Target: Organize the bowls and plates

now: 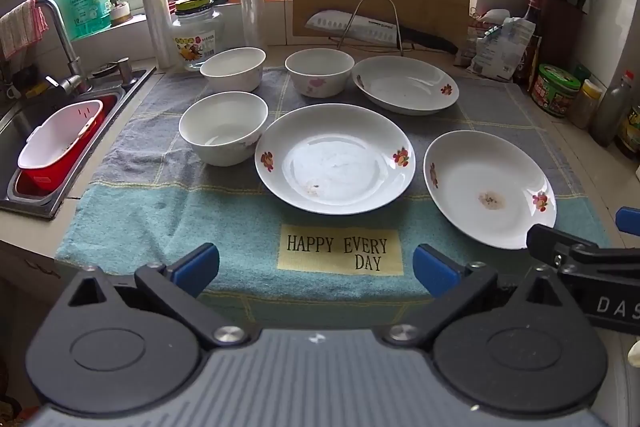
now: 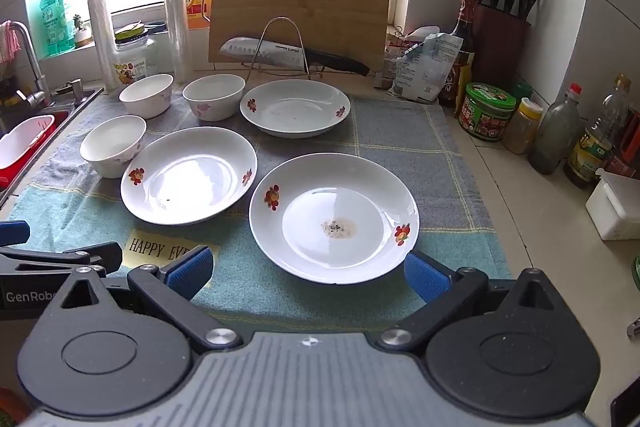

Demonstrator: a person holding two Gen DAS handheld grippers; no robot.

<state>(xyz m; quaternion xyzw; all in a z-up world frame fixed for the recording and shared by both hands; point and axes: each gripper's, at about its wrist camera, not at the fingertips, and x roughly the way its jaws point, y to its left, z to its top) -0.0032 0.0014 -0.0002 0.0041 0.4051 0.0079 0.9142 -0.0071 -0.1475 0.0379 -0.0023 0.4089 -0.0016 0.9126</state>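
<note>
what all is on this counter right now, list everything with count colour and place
plates: 3, white with red flowers, on the towel centre and right
bowls: 3, white, on the towel left and back
towel: 1, blue and grey check, covering the counter
cutting board: 1, wood, upright at the back
knife: 1, steel with black handle, on the wire rack
knife block: 1, dark, back right corner
red and white basin: 1, in the sink, left
left tongs: open, nothing held
right tongs: open, nothing held
</note>
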